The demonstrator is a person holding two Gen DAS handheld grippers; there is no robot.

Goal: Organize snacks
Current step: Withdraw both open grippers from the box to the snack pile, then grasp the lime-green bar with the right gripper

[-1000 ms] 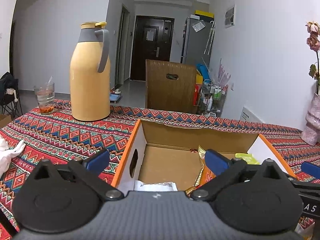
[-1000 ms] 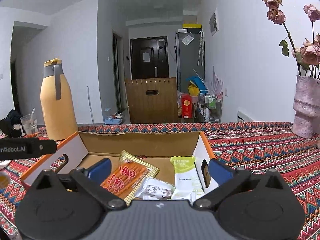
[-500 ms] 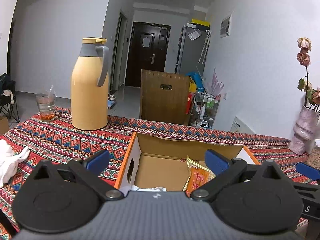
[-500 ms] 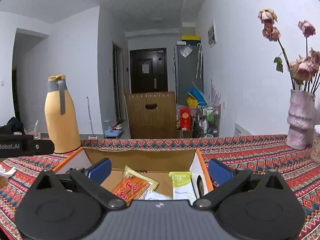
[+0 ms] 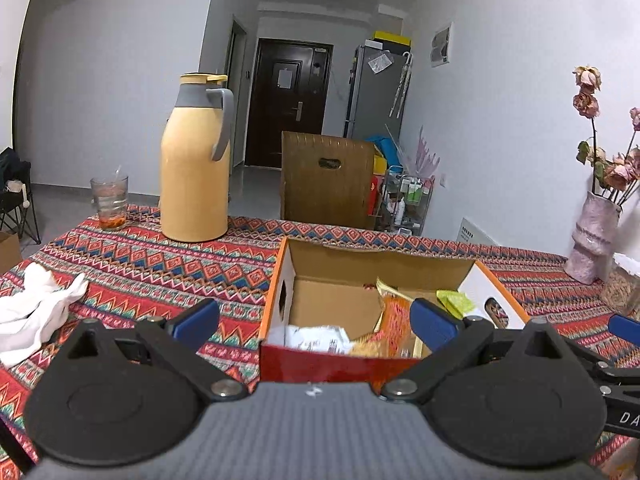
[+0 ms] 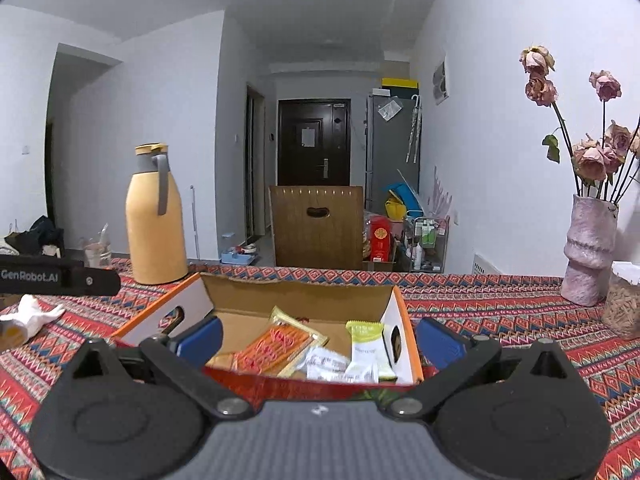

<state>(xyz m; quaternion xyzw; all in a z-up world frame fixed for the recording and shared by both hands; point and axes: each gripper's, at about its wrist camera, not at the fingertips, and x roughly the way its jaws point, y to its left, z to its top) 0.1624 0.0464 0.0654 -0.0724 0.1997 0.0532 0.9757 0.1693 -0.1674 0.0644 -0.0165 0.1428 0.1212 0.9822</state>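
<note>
Both grippers have pulled back and up from the cardboard box since a second ago; more of its red front wall now shows and the packets sit lower in both views. The left gripper has its fingers spread wide, nothing between them. The right gripper is the same: wide open, empty.

The snacks are already in the box: an orange packet, a green-white packet leaning on the right wall, and a white wrapper between them (crumpled, face hidden). The box stands on the patterned tablecloth, well apart from the yellow thermos and the drinking glass.

Risks, as a guess: the green-white packet leans near the rim, so a nudge to the light box could tip it out. A wide sweep to the right could clip the vase of dried roses. A white cloth lies at the left and could snag a finger.

Writing: "GenRobot.AI" on the left gripper's side as seen from the right wrist; "DA" partly visible on the right gripper. Packet print is too blurred to read.
</note>
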